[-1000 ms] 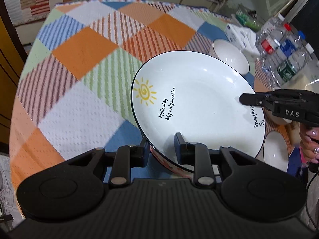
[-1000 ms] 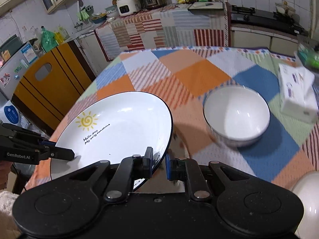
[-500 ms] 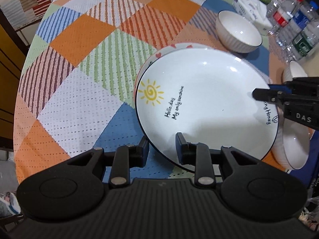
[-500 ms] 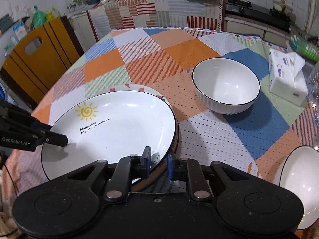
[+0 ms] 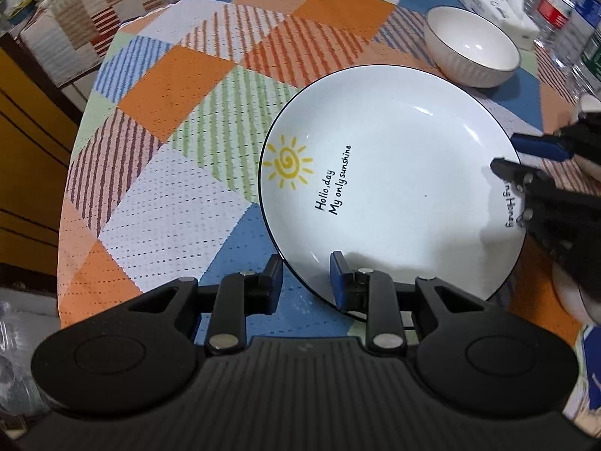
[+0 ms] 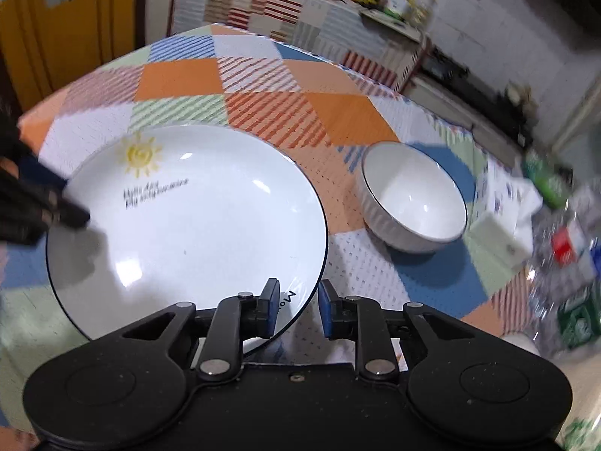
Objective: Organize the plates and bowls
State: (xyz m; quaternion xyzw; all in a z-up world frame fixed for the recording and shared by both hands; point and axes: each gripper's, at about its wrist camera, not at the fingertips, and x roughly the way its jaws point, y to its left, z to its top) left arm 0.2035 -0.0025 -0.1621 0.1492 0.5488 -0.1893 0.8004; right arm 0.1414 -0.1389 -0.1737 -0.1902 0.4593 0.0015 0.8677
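The sun plate (image 5: 390, 188) has come down onto the tablecloth (image 5: 157, 203), its rim between my left gripper (image 5: 306, 280) jaws, which stand apart. My right gripper (image 6: 298, 308) is opening off the rim. Stacking seems done; the ribbed bowl (image 6: 413, 199) beyond waits.

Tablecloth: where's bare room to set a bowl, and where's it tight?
Free: the tablecloth between the sun plate and the far edge, left of the white bowl. Crowded: beyond the bowl, around the tissue pack and water bottles.
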